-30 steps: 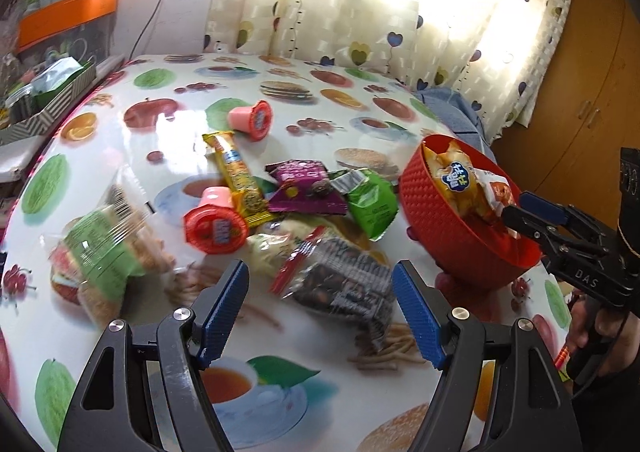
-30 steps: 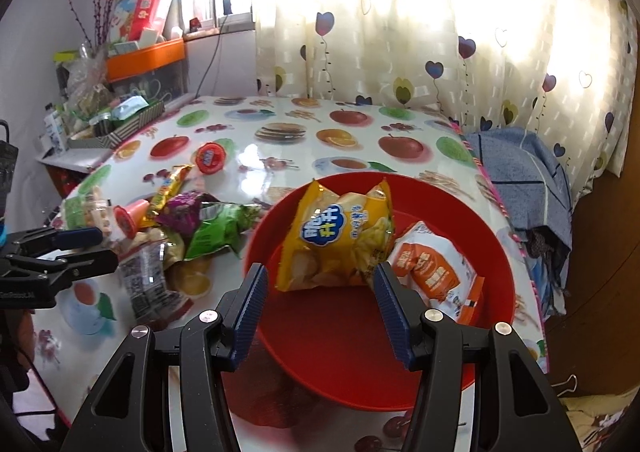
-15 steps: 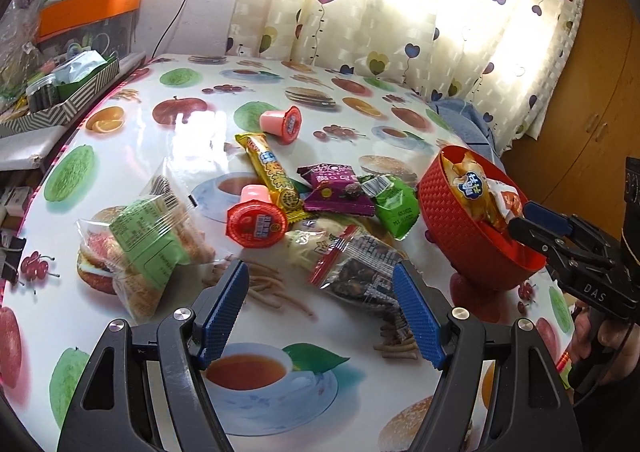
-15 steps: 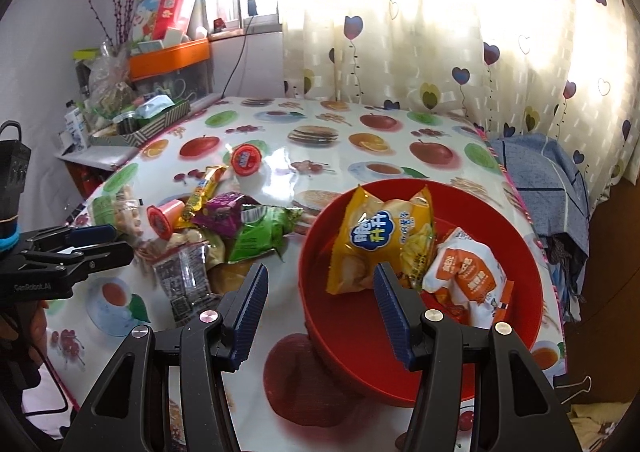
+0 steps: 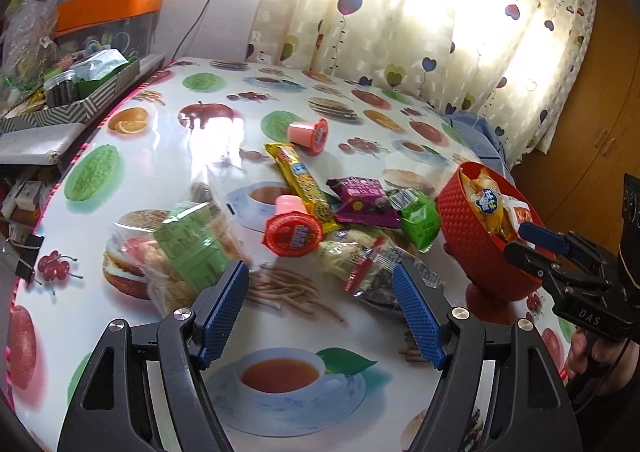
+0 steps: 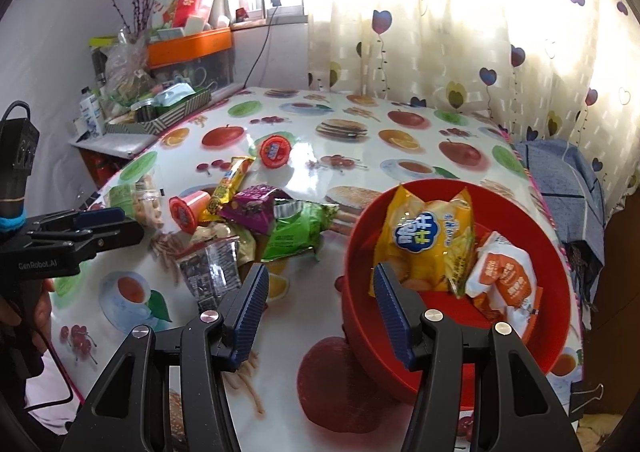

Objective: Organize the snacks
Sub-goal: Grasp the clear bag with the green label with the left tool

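Fingers on both the left gripper (image 5: 320, 306) and right gripper (image 6: 318, 302) spread wide, nothing held. Red bowl (image 6: 554, 328) by the right fingers has two bags in: yellow chips (image 6: 428, 236), orange packet (image 6: 506, 276). Left: snack pile (image 5: 352, 208) ahead of left fingers on table (image 5: 168, 156), biscuit bag (image 5: 188, 248) beside them. Barely started.

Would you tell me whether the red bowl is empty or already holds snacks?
Not empty: the red bowl holds a yellow chip bag and an orange-white packet.
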Tool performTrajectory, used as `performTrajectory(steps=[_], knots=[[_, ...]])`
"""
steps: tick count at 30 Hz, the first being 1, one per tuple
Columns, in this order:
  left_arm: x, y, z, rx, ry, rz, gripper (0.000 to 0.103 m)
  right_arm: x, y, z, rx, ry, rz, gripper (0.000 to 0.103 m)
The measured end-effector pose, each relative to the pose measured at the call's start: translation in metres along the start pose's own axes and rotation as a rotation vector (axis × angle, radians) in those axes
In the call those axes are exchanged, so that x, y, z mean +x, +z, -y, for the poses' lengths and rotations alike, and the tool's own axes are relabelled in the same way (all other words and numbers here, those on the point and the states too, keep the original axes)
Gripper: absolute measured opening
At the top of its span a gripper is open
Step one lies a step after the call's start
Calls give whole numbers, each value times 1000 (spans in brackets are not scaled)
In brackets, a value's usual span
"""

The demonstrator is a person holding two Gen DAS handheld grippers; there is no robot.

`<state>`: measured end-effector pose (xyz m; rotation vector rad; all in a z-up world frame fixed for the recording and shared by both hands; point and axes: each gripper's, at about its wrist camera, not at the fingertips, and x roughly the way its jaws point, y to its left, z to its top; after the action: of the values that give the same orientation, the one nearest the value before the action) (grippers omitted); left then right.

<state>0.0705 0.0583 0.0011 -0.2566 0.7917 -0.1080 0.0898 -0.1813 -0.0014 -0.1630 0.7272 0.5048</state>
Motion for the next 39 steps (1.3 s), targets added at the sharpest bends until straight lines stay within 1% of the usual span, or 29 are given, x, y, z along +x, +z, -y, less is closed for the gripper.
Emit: performTrajectory(steps=[5, 14, 18, 21, 24, 26, 28, 29, 32, 36, 39], knots=[[-6, 4, -14, -27, 33, 22, 75, 6, 3, -7, -14, 17, -10, 53], [-18, 11, -47, -79, 120, 64, 75, 19, 10, -19, -42, 43, -21, 53], [-17, 14, -59, -94, 140, 72, 75, 22, 13, -20, -44, 48, -23, 53], [-11, 18, -64, -81, 151, 70, 75, 25, 14, -21, -44, 48, -27, 53], [-5, 24, -68, -59, 141, 74, 75, 27, 16, -22, -46, 47, -32, 53], [2, 28, -70, -35, 97, 67, 75, 29, 18, -23, -53, 49, -32, 53], [8, 29, -71, -24, 78, 56, 75, 31, 19, -24, -54, 51, -31, 53], [12, 30, -70, 1, 68, 50, 75, 31, 20, -24, -56, 51, -31, 53], [19, 28, -64, 61, 87, 30, 75, 34, 22, -25, -59, 51, -34, 53], [26, 21, -63, 92, 85, -20, 75, 39, 23, -26, -60, 55, -45, 53], [29, 13, -66, 96, 86, -53, 75, 44, 23, -28, -60, 63, -55, 53]])
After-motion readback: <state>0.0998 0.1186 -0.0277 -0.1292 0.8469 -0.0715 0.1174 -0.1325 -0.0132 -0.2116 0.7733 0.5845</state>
